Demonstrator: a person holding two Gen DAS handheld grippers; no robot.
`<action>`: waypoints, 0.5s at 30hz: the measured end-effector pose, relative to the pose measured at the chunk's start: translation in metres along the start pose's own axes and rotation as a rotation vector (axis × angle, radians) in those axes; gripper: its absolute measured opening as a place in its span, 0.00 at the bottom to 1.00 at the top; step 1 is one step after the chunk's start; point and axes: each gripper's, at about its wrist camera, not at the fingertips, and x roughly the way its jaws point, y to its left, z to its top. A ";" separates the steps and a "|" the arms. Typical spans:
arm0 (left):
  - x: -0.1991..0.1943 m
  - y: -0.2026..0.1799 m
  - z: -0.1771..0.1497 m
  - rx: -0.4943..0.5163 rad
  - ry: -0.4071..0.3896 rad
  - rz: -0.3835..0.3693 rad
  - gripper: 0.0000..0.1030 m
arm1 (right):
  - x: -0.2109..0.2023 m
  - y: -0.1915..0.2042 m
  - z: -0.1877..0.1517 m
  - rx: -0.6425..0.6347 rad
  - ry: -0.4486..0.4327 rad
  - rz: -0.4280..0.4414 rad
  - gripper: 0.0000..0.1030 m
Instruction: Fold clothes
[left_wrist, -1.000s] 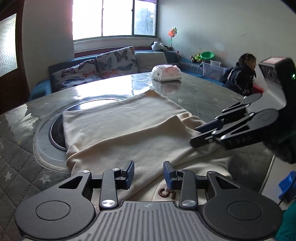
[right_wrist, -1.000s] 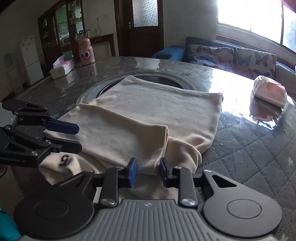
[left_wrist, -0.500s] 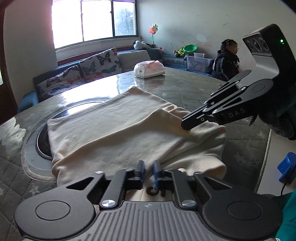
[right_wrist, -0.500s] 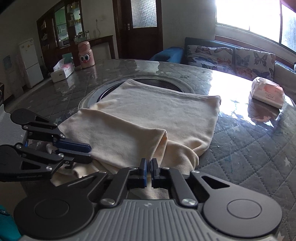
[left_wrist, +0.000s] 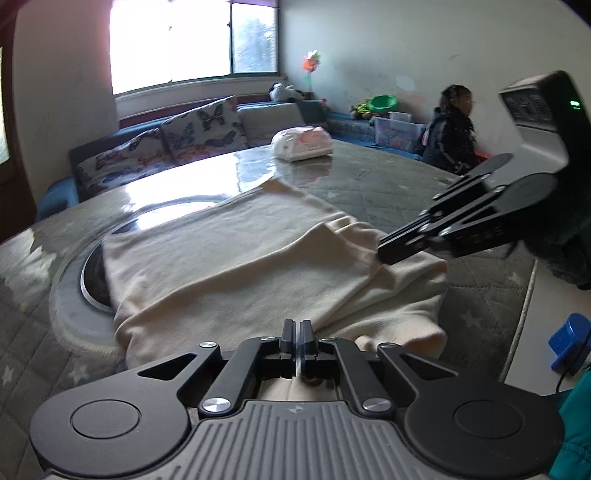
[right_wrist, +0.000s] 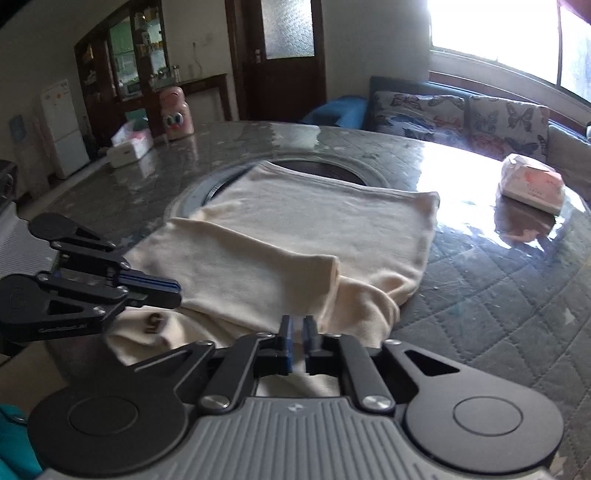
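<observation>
A cream garment (left_wrist: 240, 251) (right_wrist: 314, 221) lies flat on the round table (left_wrist: 369, 177) (right_wrist: 498, 295), with its near part folded over in a second layer. At the near edge my left gripper (left_wrist: 297, 332) (right_wrist: 175, 293) is shut, pinching the fold beside a small brown mark. My right gripper (right_wrist: 297, 330) (left_wrist: 380, 254) is shut on the near right corner, where the cloth bunches up toward its tips. Both sit low over the table's front edge, the left one to the left of the right one.
A wrapped tissue pack (left_wrist: 303, 142) (right_wrist: 532, 184) lies on the far side of the table. A pink bottle (right_wrist: 175, 114) and a tissue box (right_wrist: 129, 144) stand at the far left. A person (left_wrist: 450, 129) sits by the wall. The garment covers part of a round inset (right_wrist: 332, 170).
Both grippers were open a second ago and have since shut on the garment's near edge. The cloth at the right gripper's tips now bunches upward.
</observation>
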 end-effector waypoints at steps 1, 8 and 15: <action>0.001 -0.003 0.002 0.013 -0.009 -0.006 0.09 | 0.002 -0.002 0.000 0.008 0.003 -0.002 0.11; 0.018 -0.014 0.004 0.083 0.024 -0.004 0.21 | 0.017 -0.006 -0.001 0.006 0.031 0.019 0.24; 0.020 -0.008 0.005 0.067 0.029 -0.003 0.01 | 0.010 -0.010 0.004 0.030 0.004 0.056 0.04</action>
